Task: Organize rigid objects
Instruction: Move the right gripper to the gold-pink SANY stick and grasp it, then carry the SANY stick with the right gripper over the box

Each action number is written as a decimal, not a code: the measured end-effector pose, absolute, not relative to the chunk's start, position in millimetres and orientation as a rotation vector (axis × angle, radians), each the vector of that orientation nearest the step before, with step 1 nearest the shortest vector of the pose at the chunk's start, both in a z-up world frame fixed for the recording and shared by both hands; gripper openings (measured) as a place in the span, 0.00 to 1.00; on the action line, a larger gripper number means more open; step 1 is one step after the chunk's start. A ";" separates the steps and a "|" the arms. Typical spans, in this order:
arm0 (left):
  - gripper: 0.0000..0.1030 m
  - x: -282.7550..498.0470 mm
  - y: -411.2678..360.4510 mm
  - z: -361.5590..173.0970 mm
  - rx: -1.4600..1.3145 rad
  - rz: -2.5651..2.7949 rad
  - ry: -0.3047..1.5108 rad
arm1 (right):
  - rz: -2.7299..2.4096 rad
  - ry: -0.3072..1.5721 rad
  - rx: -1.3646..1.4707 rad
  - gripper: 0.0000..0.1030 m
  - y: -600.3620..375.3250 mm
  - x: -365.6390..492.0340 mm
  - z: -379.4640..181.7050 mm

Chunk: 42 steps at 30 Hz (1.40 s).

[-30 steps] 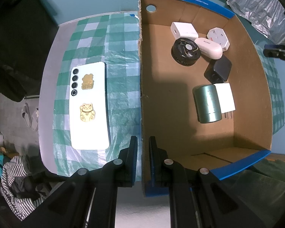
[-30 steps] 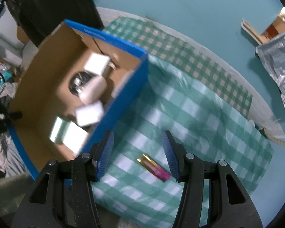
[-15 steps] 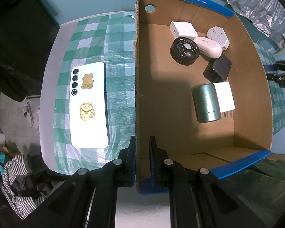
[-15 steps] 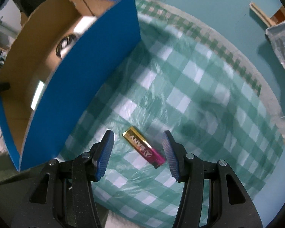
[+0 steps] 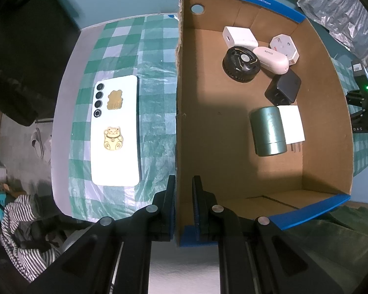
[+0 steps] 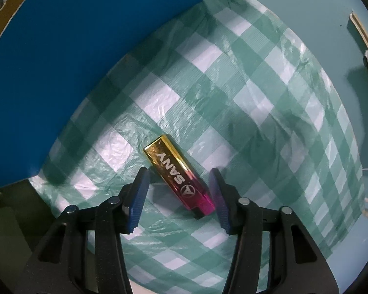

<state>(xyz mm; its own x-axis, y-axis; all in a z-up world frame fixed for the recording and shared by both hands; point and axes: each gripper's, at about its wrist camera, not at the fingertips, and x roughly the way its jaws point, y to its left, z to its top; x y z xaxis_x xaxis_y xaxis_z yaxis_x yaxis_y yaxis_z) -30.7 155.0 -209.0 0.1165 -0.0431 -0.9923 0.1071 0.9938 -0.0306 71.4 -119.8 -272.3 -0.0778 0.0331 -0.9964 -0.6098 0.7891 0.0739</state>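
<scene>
Count in box: seven items lie in the cardboard box point(image 5: 319, 112), namely two white chargers point(image 5: 240, 36), one white plug adapter point(image 5: 283, 47), one black round device point(image 5: 240, 62), one pale oval case point(image 5: 272, 58), one black charger point(image 5: 283, 89) and one green cylindrical tin point(image 5: 268, 131).
Count outside box: one white smartphone point(image 5: 115, 132) and one gold-to-pink lighter point(image 6: 179, 175), both on the green checked cloth point(image 6: 269, 103) covering the desk point(image 5: 61, 112).
Left gripper point(image 5: 183, 191): fingers pressed together, pinching the box's left wall near its 6 o'clock corner.
Right gripper point(image 6: 180, 193): fingers closing, one on each side of the lighter; neither pad touches it.
Edges: the blue outer wall of the box stands at 10 o'clock of the lighter, apart from it; the cloth's edge lies well off at 3 o'clock.
Open room: bare cloth surrounds the lighter on every side; the box floor is free from 6 to 9 o'clock.
Lighter appearance: glossy flat bar lettered "SANY" with a round emblem, lying flat, its gold end toward 11 o'clock and its pink end toward 5 o'clock.
Smartphone: back upward, four lenses and two gold stickers, at 9 o'clock of the box.
</scene>
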 end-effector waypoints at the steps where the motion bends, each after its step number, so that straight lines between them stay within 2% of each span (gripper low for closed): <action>1: 0.11 -31.1 155.1 -209.0 0.052 -0.109 1.450 | 0.569 1.563 -0.479 0.43 -118.9 71.3 -271.5; 5: 0.11 -32.2 156.4 -209.1 0.047 -0.112 1.451 | 0.552 1.557 -0.460 0.40 -115.8 72.7 -271.5; 9: 0.11 -32.4 156.9 -209.1 0.050 -0.114 1.453 | 0.514 1.567 -0.474 0.28 -109.5 74.1 -270.8; 12: 0.11 -32.3 157.1 -208.8 0.048 -0.116 1.452 | 0.482 1.594 -0.430 0.22 -109.8 75.3 -271.1; 26: 0.11 -30.5 157.8 -208.1 0.053 -0.127 1.451 | 0.378 1.643 -0.277 0.21 -112.3 84.7 -263.6; 42: 0.11 -26.8 157.7 -208.4 0.061 -0.143 1.447 | 0.386 1.563 -0.212 0.21 -123.5 93.0 -195.9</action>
<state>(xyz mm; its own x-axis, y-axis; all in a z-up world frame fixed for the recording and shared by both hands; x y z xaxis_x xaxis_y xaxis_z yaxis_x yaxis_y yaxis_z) -26.8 157.7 -208.4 0.1168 -0.0606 -0.9913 0.1349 0.9899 -0.0446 93.0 -123.5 -195.9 -0.0353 0.1051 -0.9938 -0.3694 0.9227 0.1107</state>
